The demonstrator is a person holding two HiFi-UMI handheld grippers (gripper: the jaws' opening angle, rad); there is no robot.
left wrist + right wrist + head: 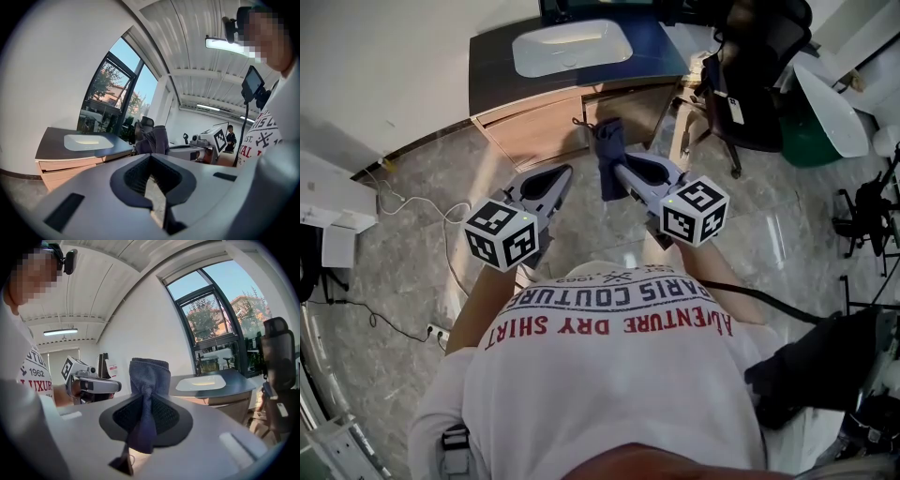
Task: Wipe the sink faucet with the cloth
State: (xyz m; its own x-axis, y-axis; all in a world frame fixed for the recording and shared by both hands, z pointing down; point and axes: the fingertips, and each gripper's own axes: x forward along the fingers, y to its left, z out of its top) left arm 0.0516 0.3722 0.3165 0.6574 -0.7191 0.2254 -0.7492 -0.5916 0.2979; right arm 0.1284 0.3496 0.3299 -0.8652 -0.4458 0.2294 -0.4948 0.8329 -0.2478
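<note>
A white sink basin (572, 47) is set in a dark countertop (492, 70) over a wooden vanity, across the floor from me. No faucet can be made out on it. My right gripper (614, 175) is shut on a dark blue cloth (607, 150), which stands bunched above the jaws (149, 373). My left gripper (553, 183) is held beside it, a little to the left, jaws together with nothing between them. From the left gripper view the cloth (157, 139) shows just beyond the jaws, and the sink (86, 140) lies to the left.
A black office chair (759, 75) stands right of the vanity, with a green and white object (825, 112) past it. Cables (412, 216) and a power strip (438, 331) lie on the marble floor at left. A white wall runs behind the sink.
</note>
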